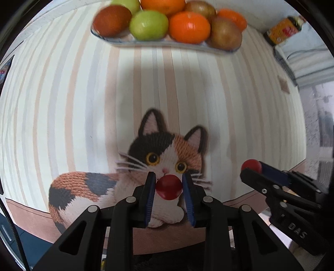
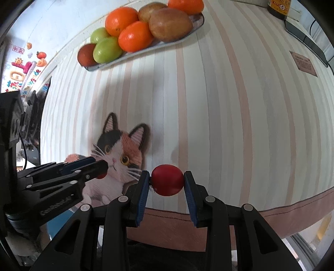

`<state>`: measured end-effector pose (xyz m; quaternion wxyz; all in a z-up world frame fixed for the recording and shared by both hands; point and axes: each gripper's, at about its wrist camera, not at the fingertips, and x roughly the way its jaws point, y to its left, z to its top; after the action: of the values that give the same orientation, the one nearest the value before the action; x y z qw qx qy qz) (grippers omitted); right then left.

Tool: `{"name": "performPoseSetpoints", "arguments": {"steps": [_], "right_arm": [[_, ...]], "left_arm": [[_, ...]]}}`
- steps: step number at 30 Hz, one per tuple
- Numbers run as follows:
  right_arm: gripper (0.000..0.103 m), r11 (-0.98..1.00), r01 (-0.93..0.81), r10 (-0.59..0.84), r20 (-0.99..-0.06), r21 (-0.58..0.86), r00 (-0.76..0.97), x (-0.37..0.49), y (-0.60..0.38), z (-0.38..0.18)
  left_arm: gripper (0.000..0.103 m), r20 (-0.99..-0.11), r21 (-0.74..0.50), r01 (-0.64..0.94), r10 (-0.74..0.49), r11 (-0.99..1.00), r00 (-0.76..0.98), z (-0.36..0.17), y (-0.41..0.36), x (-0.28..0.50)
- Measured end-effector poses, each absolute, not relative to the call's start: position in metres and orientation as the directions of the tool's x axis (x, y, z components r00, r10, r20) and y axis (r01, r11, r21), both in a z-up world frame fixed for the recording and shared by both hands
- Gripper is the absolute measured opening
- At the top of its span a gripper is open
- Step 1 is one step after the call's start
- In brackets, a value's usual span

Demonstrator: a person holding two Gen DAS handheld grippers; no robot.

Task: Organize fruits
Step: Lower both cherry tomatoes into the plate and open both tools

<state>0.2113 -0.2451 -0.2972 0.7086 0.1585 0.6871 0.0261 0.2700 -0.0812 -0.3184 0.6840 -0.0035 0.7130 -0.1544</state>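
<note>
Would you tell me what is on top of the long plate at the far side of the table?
The plate carries oranges, green fruits, brown fruits and a dark red fruit; they cover most of its surface.

Field notes, non-task surroundings only. I see a striped cloth [image 2: 208, 104] covering the surface, pale with pink and grey bands, and a brown hem along its near edge. A calico cat design [image 1: 165, 158] is worked into the cloth, yellow eyes, tail curled to the left. A small brown label patch [image 2: 305, 63] sits on the cloth toward the far right. Beyond the far right corner I note a dark bottle with a yellow label [image 1: 284, 30], blurred; text unreadable. At far left, colourful stickers [image 2: 25, 66] on what may be a wall.
</note>
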Motion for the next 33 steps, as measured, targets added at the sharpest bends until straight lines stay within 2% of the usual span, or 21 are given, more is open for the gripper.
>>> {"name": "performPoseSetpoints", "arguments": {"steps": [7,12,21,26,33], "right_arm": [[0.036,0.932,0.180,0.293,-0.947,0.314,0.134,0.243,-0.249,-0.274],[0.036,0.909,0.182,0.342,-0.921,0.374,0.184,0.279,-0.246,-0.262],[0.036,0.860,0.173,0.434,-0.867,0.479,0.244,0.347,-0.234,-0.244],[0.036,0.854,0.175,0.434,-0.856,0.490,0.282,0.376,-0.243,-0.230],[0.036,0.815,0.294,0.407,-0.855,0.498,0.320,0.388,-0.300,-0.237]], "left_arm": [[0.023,-0.947,-0.320,0.103,-0.322,0.942,0.009,-0.274,-0.046,0.310],[0.023,-0.933,-0.354,0.036,-0.355,0.935,0.056,-0.252,-0.030,0.341],[0.023,-0.917,-0.392,-0.056,-0.384,0.918,0.109,-0.237,-0.011,0.409],[0.023,-0.904,-0.421,-0.075,-0.413,0.904,0.108,-0.231,-0.011,0.435],[0.023,-0.882,-0.470,-0.054,-0.466,0.881,0.069,-0.238,-0.047,0.449]]}}
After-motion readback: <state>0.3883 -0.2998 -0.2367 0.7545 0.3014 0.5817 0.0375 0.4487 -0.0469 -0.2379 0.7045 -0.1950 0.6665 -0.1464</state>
